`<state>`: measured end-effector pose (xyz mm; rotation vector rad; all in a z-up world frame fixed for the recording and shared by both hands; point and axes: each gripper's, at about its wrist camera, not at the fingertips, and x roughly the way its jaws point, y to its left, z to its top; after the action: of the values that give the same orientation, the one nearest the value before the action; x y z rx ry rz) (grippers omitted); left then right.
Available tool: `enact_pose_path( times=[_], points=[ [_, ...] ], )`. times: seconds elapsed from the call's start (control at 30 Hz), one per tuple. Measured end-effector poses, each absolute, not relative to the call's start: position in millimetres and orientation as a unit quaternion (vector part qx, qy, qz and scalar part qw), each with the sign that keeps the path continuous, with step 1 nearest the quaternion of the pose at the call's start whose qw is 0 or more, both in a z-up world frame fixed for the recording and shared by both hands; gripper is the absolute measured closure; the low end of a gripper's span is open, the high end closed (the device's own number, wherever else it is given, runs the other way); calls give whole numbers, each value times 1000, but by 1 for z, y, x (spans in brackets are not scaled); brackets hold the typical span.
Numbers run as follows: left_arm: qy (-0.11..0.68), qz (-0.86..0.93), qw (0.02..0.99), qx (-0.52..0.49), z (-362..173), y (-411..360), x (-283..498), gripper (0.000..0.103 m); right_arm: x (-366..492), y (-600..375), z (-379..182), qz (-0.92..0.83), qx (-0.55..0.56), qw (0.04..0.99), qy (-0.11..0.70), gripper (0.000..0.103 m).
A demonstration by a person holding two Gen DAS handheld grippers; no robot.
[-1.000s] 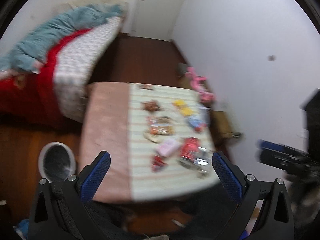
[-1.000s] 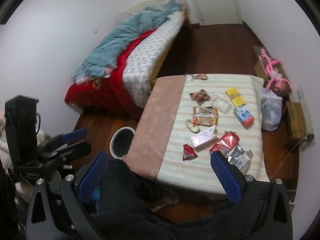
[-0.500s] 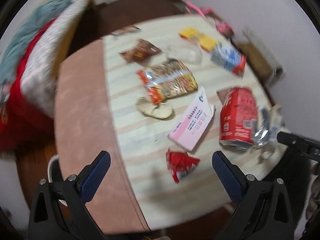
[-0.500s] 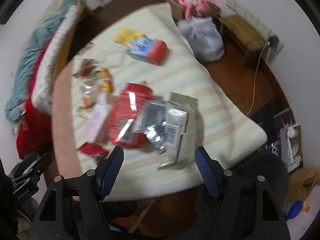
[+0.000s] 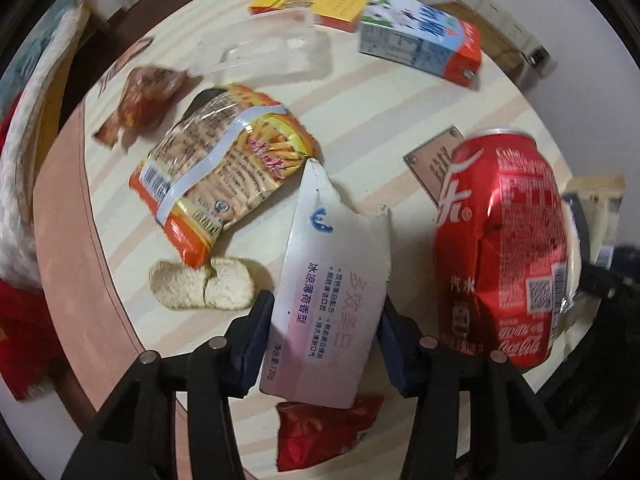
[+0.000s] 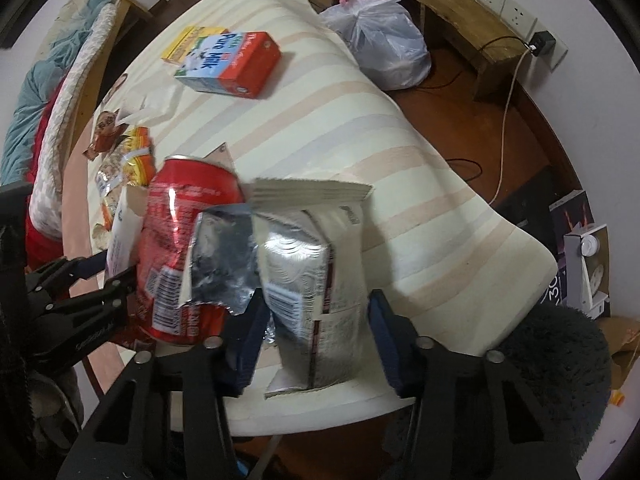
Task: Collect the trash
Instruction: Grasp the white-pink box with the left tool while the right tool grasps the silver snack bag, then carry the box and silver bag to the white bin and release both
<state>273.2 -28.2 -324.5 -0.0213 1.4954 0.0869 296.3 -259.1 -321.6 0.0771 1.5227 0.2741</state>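
**Q.** What has changed in the last second, and what does each gripper frame now?

**A.** A second ago both wrist views took in the whole room from well above the table; now both sit low over the striped tablecloth [image 6: 400,152]. The left gripper [image 5: 324,332] has narrowed from a wide spread, and its two blue fingers [image 5: 256,336] bracket the near end of the torn toothpaste carton [image 5: 332,280]. The right gripper [image 6: 314,332] likewise straddles the silver foil pouch [image 6: 312,276]. Whether either pair of pads presses its item or merely flanks it cannot be told; motion blur obscures the contact lines.

**Q.** Where does the remaining trash lie?

**A.** In the left view the crushed red cola can [image 5: 504,248] lies at 3 o'clock of the carton, the noodle wrapper [image 5: 216,168] at 10 o'clock, a bread piece [image 5: 204,284] at 9 o'clock, a red wrapper [image 5: 320,432] at 6 o'clock, and the milk carton [image 5: 420,40] at 1 o'clock.

**Q.** What does this imply for the task?

**A.** Probably two simultaneous first picks are beginning; nothing appears collected yet, and no bin shows in either current view.
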Motion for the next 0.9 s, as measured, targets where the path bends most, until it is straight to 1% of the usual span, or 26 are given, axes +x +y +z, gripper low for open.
enact_pose_path(
  times=[0.1, 0.2, 0.3, 0.33, 0.43, 0.47, 0.5, 0.57, 0.63, 0.73, 0.9],
  points=[
    [686, 79, 717, -91, -325, -10, 264, 57, 298, -265, -324, 127, 49, 711, 690, 51],
    [677, 102, 716, -138, -325, 2, 256, 56, 300, -265, -328, 129, 53, 707, 693, 51],
    [679, 105, 714, -136, -335, 4, 256, 54, 300, -261, -336, 131, 53, 703, 697, 51],
    [676, 108, 717, -129, -334, 3, 254, 57, 298, -261, -337, 130, 49, 704, 696, 50],
    [671, 121, 723, -110, -334, -4, 257, 58, 295, -255, -336, 127, 30, 713, 689, 51],
    [667, 130, 726, -104, -335, -12, 259, 58, 294, -256, -335, 124, 29, 716, 686, 62],
    [662, 138, 730, -100, -333, -17, 260, 58, 293, -255, -334, 122, 26, 721, 682, 80],
    [651, 151, 738, -93, -322, -23, 259, 58, 291, -257, -332, 123, 27, 725, 677, 83],
    [634, 166, 751, -84, -303, -24, 248, 58, 288, -259, -328, 127, 28, 729, 671, 88],
    [609, 180, 768, -82, -280, -28, 233, 58, 282, -262, -315, 134, 33, 740, 659, 88],
    [556, 202, 801, -88, -225, -20, 206, 58, 271, -265, -285, 151, 37, 758, 634, 88]
  ],
)
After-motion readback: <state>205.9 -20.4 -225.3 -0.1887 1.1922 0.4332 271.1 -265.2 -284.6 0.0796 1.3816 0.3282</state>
